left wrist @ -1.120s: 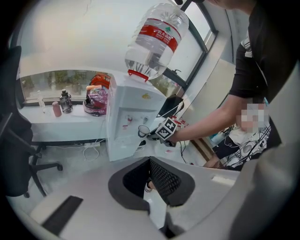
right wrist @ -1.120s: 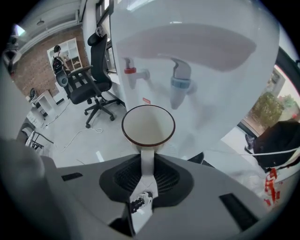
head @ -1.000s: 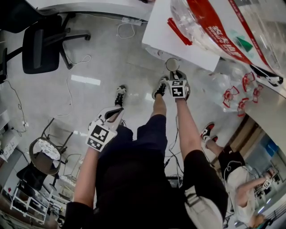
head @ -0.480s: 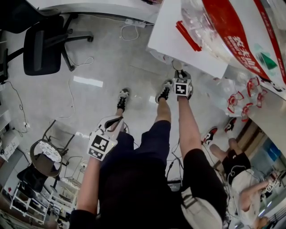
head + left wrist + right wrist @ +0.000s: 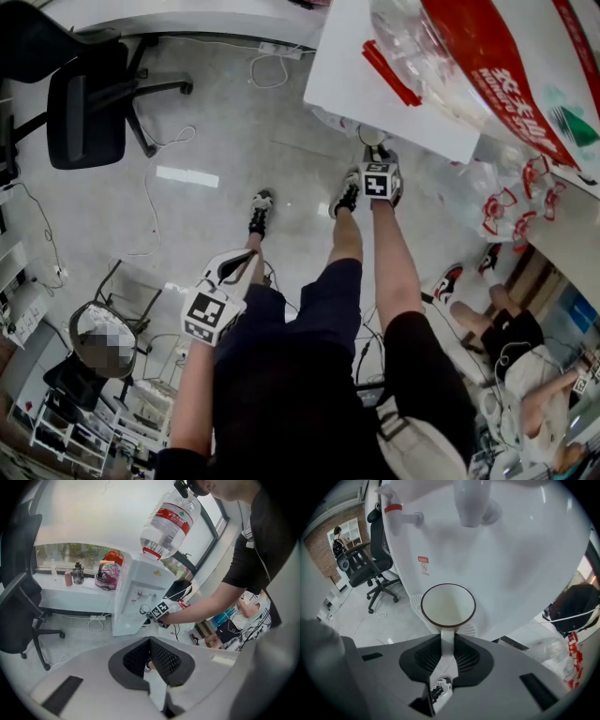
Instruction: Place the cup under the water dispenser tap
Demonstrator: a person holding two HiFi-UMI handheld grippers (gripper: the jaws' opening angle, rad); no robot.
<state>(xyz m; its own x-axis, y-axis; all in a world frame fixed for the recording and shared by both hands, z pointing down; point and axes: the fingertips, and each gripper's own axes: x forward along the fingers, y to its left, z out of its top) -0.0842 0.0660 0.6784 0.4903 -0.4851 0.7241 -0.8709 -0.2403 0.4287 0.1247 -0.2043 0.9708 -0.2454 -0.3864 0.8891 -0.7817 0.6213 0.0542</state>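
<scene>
The white cup [image 5: 448, 604] with a dark red rim hangs upright against the front of the white water dispenser [image 5: 511, 559]. My right gripper [image 5: 447, 638] is shut on its handle. A white tap [image 5: 469, 503] stands straight above the cup, and a red-tagged tap [image 5: 396, 509] sits further left. In the head view the right gripper [image 5: 376, 159] reaches under the dispenser's edge [image 5: 394, 94], the cup [image 5: 371, 136] partly hidden. My left gripper [image 5: 234, 272] hangs low beside the person's thigh, fingertips together on nothing. It looks across at the dispenser [image 5: 136, 590] and its bottle [image 5: 168, 520].
A drip grille [image 5: 416, 605] lies just below the cup. A black office chair [image 5: 89, 94] and loose cables [image 5: 150, 187] are on the floor at left. Plastic bags [image 5: 506, 197] and a seated person [image 5: 511, 342] are to the right of the dispenser.
The right gripper has sunk with the cup, staying close to the dispenser front. The left gripper has dropped slightly toward the person's side.
</scene>
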